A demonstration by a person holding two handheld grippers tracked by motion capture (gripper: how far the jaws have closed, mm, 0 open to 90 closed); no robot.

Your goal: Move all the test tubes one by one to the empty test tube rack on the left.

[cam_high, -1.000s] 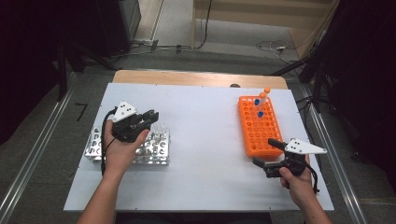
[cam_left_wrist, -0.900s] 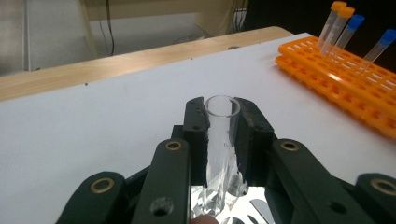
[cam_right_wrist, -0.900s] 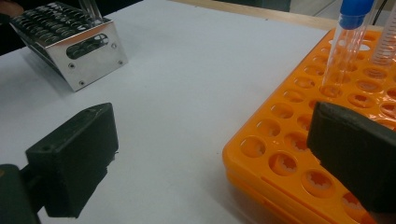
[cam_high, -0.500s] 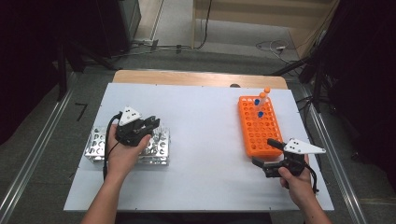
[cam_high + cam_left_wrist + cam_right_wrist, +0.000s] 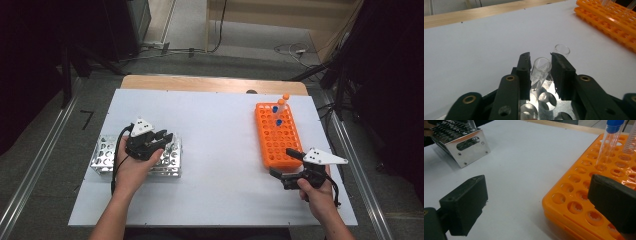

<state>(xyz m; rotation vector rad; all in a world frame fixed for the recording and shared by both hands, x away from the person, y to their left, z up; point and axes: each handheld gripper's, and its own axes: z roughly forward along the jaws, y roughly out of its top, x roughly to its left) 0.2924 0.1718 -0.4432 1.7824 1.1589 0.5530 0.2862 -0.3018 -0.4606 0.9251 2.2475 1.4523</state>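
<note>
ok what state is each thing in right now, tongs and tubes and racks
left tongs: jaws have just been opening, a clear open-topped glass tube between them, leaning in the shiny metal rack
second clear glass tube: uncapped, beyond the jaws
right tongs: open, holding nothing
orange plastic rack: flat on the table, mostly unfilled
blue-capped clear tube: capped, standing in the orange rack

Black left gripper (image 5: 539, 75) with brass-coloured rivets, a clear glass tube (image 5: 540, 71) between its jaws, shiny silver metal rack (image 5: 107, 159) under it. Black right gripper (image 5: 282, 164) carrying a light grey three-cornered plate (image 5: 324, 157), bright orange tube rack (image 5: 276, 136) just beside it holding clear tubes with blue caps (image 5: 615, 125) and an orange cap (image 5: 286, 96). White table top (image 5: 220, 130) with a pale wood edge (image 5: 210, 84) beyond both grippers.
</note>
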